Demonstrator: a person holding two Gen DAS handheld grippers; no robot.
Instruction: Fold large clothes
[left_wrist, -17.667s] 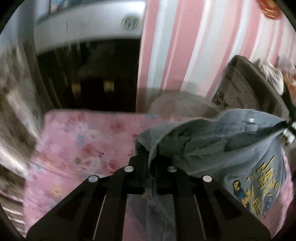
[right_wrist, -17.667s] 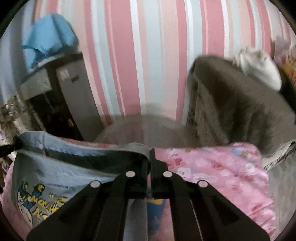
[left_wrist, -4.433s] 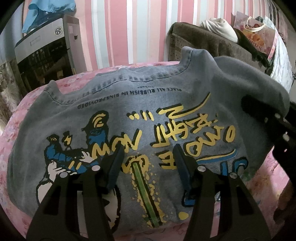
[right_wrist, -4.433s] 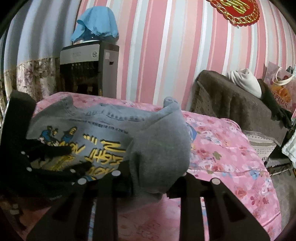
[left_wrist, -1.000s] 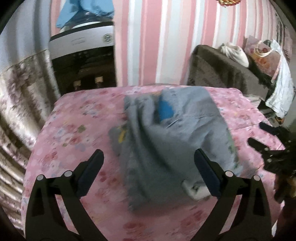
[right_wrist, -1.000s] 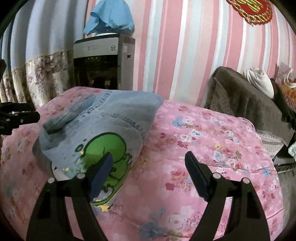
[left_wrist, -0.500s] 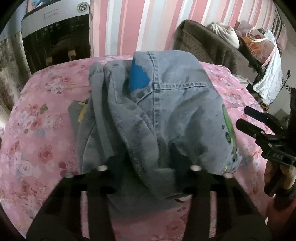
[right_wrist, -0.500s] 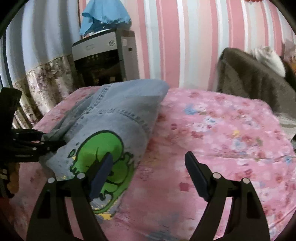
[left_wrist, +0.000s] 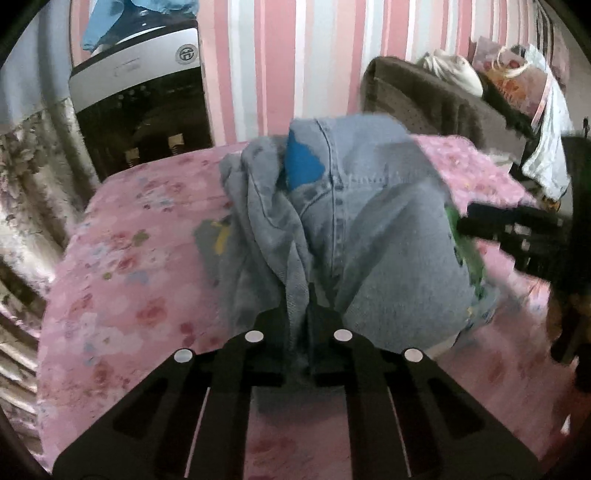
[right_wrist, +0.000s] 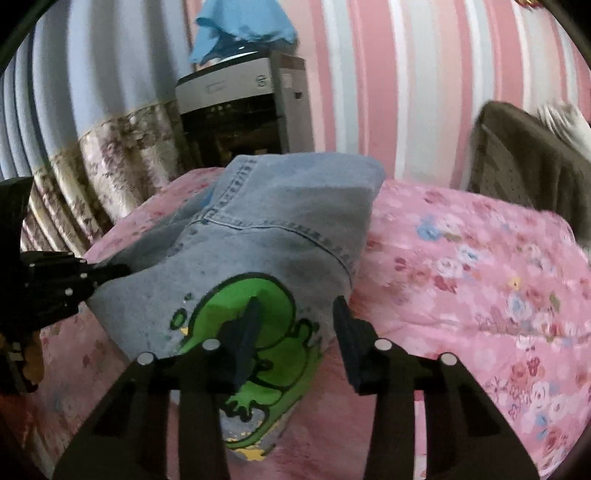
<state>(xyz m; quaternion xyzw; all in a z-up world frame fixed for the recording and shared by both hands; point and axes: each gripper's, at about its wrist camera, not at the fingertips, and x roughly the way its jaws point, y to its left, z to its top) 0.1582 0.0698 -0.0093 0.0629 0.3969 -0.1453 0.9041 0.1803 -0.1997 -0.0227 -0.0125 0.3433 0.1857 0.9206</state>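
Two grips: left gripper (left_wrist: 298, 314) jaws clamped on soft, heavy folded blue denim garment (left_wrist: 369, 236); right gripper (right_wrist: 295, 321) jaws closing astride its hem, which I judge floppy.

A folded denim garment (right_wrist: 280, 229) lies mid-frame on the pink floral bed (right_wrist: 480, 280), its green frog print (right_wrist: 258, 332) turned toward the lower centre. The right claw (right_wrist: 295, 325) is closing, the print's edge between its jaws. The left claw (right_wrist: 110, 271) pinches the fabric at left.

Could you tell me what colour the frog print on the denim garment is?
Bright green with black outlines, clearest in the right wrist view: frog print.
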